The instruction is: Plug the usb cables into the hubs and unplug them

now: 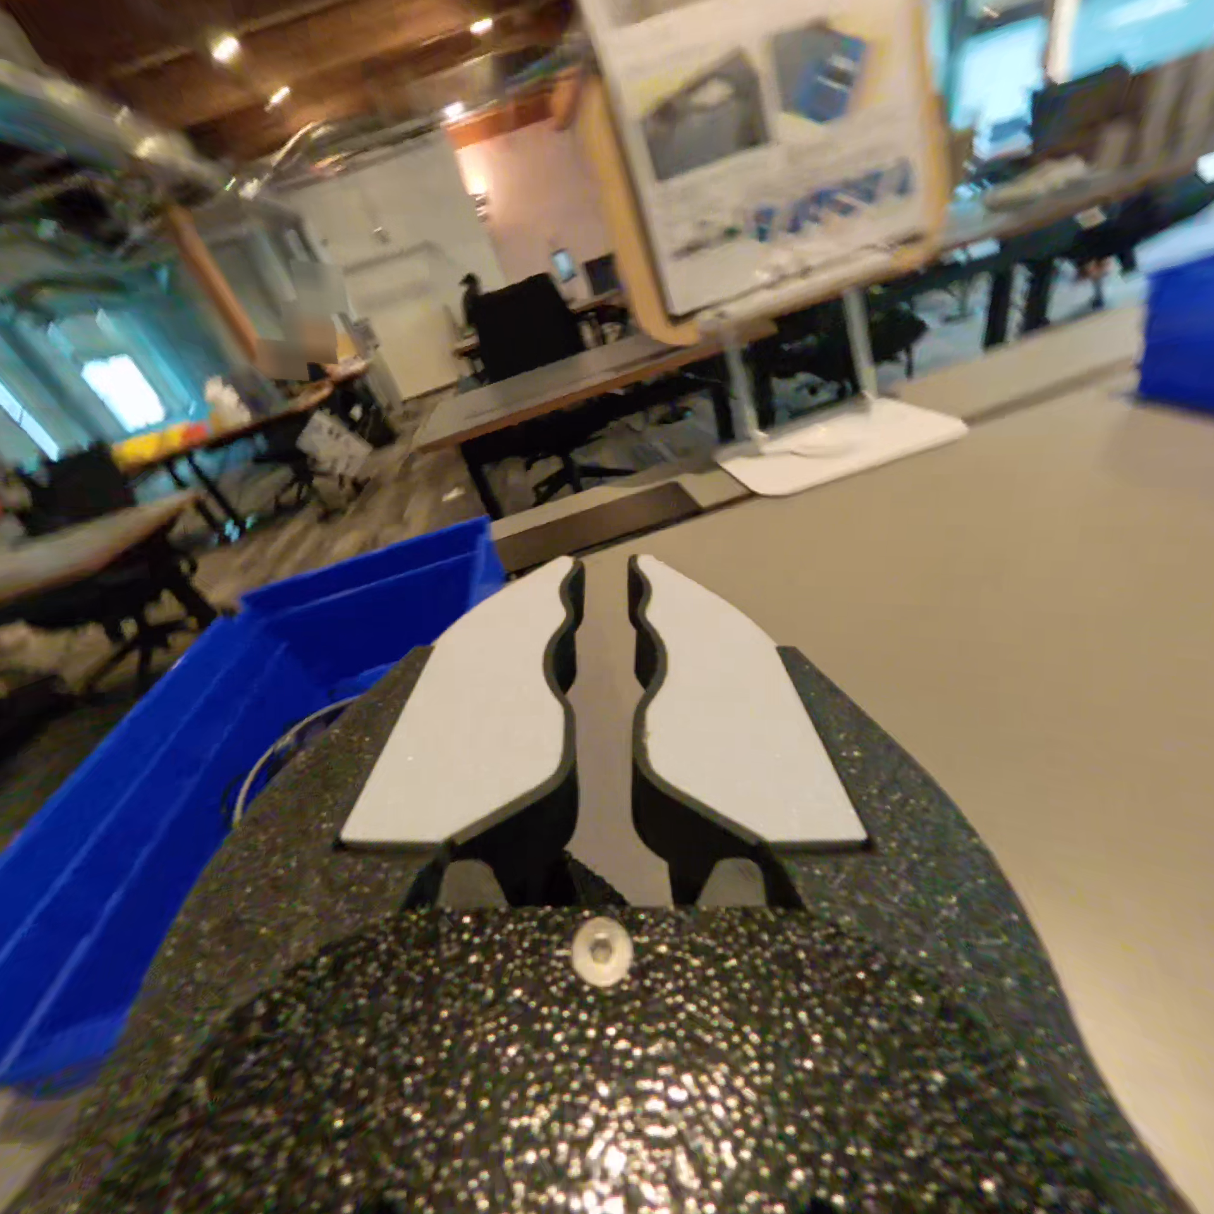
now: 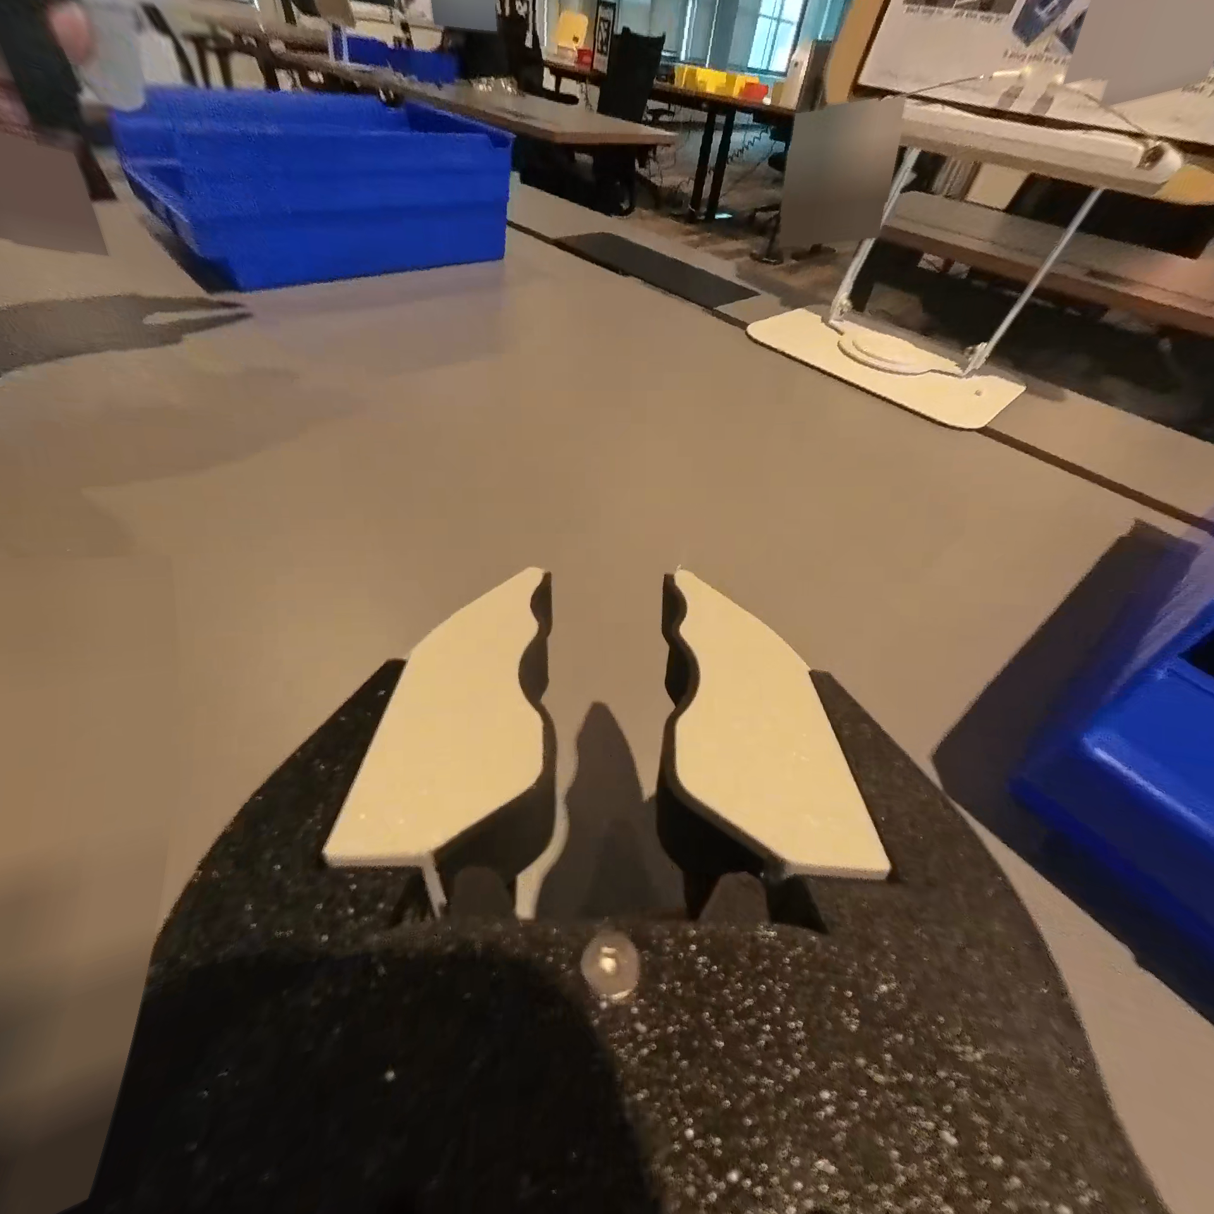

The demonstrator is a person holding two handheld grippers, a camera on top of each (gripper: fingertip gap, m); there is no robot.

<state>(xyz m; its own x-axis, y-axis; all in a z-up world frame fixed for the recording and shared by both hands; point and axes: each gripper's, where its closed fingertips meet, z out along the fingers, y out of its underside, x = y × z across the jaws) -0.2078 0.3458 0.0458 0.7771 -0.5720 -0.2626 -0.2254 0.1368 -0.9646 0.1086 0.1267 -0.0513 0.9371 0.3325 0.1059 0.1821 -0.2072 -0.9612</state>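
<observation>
My left gripper hangs over the grey table with a narrow gap between its grey fingers and nothing in it. A blue bin lies just to its left, and a thin pale cable shows inside it beside the gripper body. My right gripper is open and empty above the bare table. A blue bin sits close on its right and a second blue bin stands far left. No hub shows in either view.
A white stand base with thin metal legs holds a slanted board at the table's far edge; it also shows in the left wrist view. A black strip lies along the far edge. Desks and chairs fill the room beyond. There is about 40 cm between the tips of the two grippers.
</observation>
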